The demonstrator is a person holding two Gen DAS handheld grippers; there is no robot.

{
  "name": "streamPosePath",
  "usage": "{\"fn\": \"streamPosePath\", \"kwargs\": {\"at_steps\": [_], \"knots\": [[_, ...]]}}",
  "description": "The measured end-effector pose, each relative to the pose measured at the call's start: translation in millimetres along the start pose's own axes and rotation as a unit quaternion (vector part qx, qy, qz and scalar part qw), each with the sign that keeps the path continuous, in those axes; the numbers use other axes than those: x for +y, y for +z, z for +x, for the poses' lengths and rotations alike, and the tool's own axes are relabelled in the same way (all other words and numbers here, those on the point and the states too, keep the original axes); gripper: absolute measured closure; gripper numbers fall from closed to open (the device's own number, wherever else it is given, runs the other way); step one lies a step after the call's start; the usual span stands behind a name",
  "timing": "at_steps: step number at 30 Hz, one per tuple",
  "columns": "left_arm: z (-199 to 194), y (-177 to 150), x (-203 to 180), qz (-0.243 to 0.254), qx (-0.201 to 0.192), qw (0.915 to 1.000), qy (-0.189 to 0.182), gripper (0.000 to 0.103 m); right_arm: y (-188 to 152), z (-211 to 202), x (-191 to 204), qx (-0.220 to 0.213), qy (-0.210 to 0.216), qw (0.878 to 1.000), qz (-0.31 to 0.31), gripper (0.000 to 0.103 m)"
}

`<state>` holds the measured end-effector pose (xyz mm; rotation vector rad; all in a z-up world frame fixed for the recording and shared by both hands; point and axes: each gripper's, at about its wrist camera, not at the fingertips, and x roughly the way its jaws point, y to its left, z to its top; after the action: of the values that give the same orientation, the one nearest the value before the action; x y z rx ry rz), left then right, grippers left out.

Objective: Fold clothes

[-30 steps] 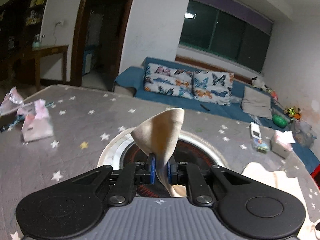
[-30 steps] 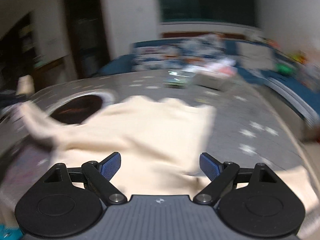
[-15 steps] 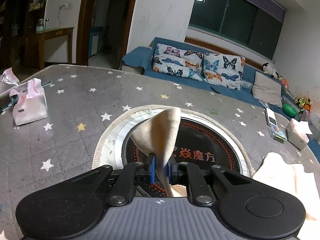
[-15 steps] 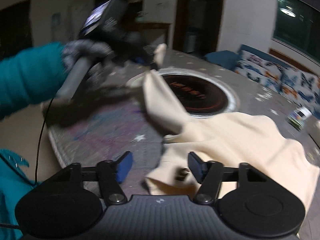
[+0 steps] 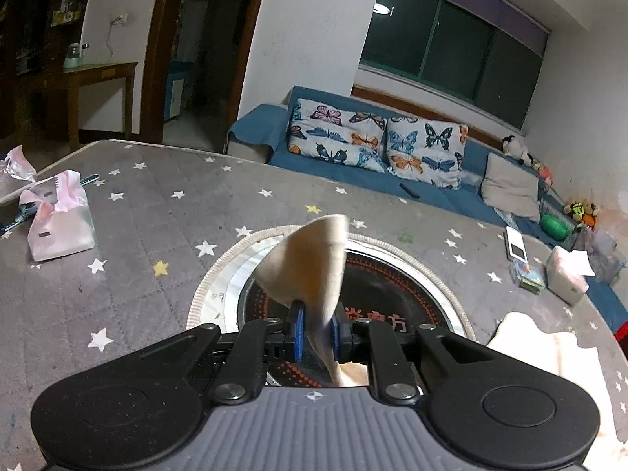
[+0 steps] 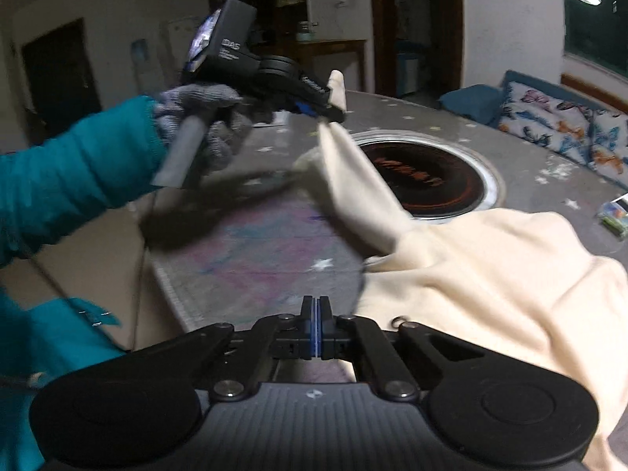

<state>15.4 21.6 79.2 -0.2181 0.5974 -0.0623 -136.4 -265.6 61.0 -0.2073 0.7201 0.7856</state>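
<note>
my left gripper (image 5: 314,331) is pinching a fold of the cream garment (image 6: 490,274); the blue pads (image 5: 295,329) bear on the cloth from both sides, jaws easing apart a touch w/ fabric between them, and the loose end stands up above the pads in the left wrist view. from the right wrist view the same gripper (image 6: 331,112) is held up above the table by a gloved hand (image 6: 204,117) in a teal sleeve (image 6: 74,180), w/ a sleeve of the garment stretched from its tips down to the main body of the cloth. my right gripper (image 6: 317,327) has its jaws pressed together, pads touching, nothing between them; the garment's edge lies just beside it on the right, whether touching i cannot tell. bulk of the garment sits bunched on the grey star-print table cover (image 5: 157,216), near the round black hotplate (image 5: 392,294) set in the table centre. a pink tissue pack (image 5: 59,219) rests far left, well apart. blue sofa (image 5: 451,192) w/ butterfly cushions (image 5: 376,145) behind the table.
</note>
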Motion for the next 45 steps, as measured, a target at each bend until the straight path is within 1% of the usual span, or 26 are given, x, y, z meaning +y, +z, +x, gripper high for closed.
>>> {"fn": "streamPosePath", "kwargs": {"at_steps": [1, 3, 4, 5, 6, 7, 8, 11, 13, 14, 15, 16, 20, 22, 24, 26, 28, 31, 34, 35, 36, 38, 40, 43, 44, 45], "knots": [[0, -1, 0, 0.002, 0.001, 1.0000, 0.003, 0.087, -1, 2, 0, 0.002, -0.009, 1.000, -0.003, 0.102], [4, -2, 1, 0.003, 0.005, 1.0000, 0.006, 0.087, -3, 6, 0, 0.007, -0.028, 1.000, -0.008, 0.096], [7, -2, 0, 0.002, 0.008, 0.9999, 0.008, 0.088, -3, 10, 0, 0.011, -0.038, 0.999, -0.011, 0.092], [9, -1, 0, 0.001, 0.010, 0.9999, 0.009, 0.088, -3, 13, 0, 0.012, -0.045, 0.999, -0.015, 0.084], [12, 0, -1, 0.002, 0.011, 0.9999, 0.009, 0.088, -2, 18, 3, 0.014, -0.050, 0.998, -0.024, 0.074], [14, 0, -2, 0.003, 0.011, 0.9999, 0.009, 0.088, -2, 22, 5, 0.017, -0.055, 0.998, -0.032, 0.071], [15, 1, -3, 0.004, 0.011, 0.9999, 0.009, 0.088, -2, 26, 7, 0.020, -0.060, 0.997, -0.040, 0.070], [19, 6, -5, 0.005, 0.011, 0.9999, 0.008, 0.088, -6, 42, 8, 0.040, -0.077, 0.995, -0.043, 0.070], [22, 9, -6, 0.007, 0.010, 0.9999, 0.007, 0.088, -10, 48, 8, 0.047, -0.087, 0.994, -0.046, 0.072], [23, 11, -7, 0.010, 0.009, 0.9999, 0.006, 0.088, -13, 50, 8, 0.048, -0.092, 0.994, -0.047, 0.080], [24, 13, -9, 0.013, 0.009, 0.9999, 0.006, 0.088, -14, 51, 8, 0.048, -0.096, 0.993, -0.048, 0.093], [25, 15, -10, 0.015, 0.008, 0.9998, 0.005, 0.089, -14, 47, 6, 0.045, -0.091, 0.994, -0.043, 0.096], [21, 20, -14, 0.023, -0.003, 0.9997, 0.000, 0.089, -9, 17, -8, 0.018, -0.052, 0.998, -0.007, 0.097], [13, 22, -12, 0.019, -0.011, 0.9997, -0.004, 0.089, -7, 1, -10, 0.008, -0.022, 1.000, 0.001, 0.097], [4, 21, -8, 0.016, -0.018, 0.9997, -0.004, 0.090, -8, -15, -7, 0.003, 0.012, 1.000, -0.003, 0.097], [-6, 18, -2, 0.011, -0.022, 0.9997, 0.001, 0.090, -12, -21, -3, 0.005, 0.040, 0.999, -0.011, 0.097], [-16, 12, 7, 0.003, -0.024, 0.9997, 0.009, 0.090, -19, -18, 3, 0.011, 0.070, 0.997, -0.020, 0.097], [-22, -2, 24, -0.005, -0.013, 0.9992, 0.038, 0.090, -28, -2, 13, 0.025, 0.102, 0.994, -0.025, 0.097], [-23, -13, 43, -0.017, -0.004, 0.9977, 0.066, 0.090, -32, 10, 18, 0.038, 0.118, 0.992, -0.026, 0.094], [-23, -16, 50, -0.022, 0.000, 0.9968, 0.077, 0.090, -33, 12, 19, 0.042, 0.122, 0.991, -0.027, 0.091], [-23, -19, 57, -0.028, 0.005, 0.9958, 0.087, 0.089, -34, 14, 20, 0.046, 0.125, 0.991, -0.026, 0.091], [-22, -24, 71, -0.040, 0.016, 0.9936, 0.104, 0.089, -31, 9, 16, 0.038, 0.124, 0.991, -0.019, 0.089], [-24, -27, 78, -0.044, 0.019, 0.9923, 0.114, 0.089, -25, -2, 6, 0.023, 0.120, 0.993, -0.004, 0.088], [-29, -25, 71, -0.030, 0.007, 0.9944, 0.101, 0.089, -15, -16, -13, 0.004, 0.083, 0.996, 0.017, 0.087], [-30, -23, 63, -0.021, 0.001, 0.9954, 0.094, 0.088, -13, -21, -20, -0.002, 0.069, 0.997, 0.024, 0.085], [-30, -21, 56, -0.012, -0.003, 0.9963, 0.086, 0.086, -12, -25, -29, -0.006, 0.050, 0.998, 0.031, 0.081]]}}
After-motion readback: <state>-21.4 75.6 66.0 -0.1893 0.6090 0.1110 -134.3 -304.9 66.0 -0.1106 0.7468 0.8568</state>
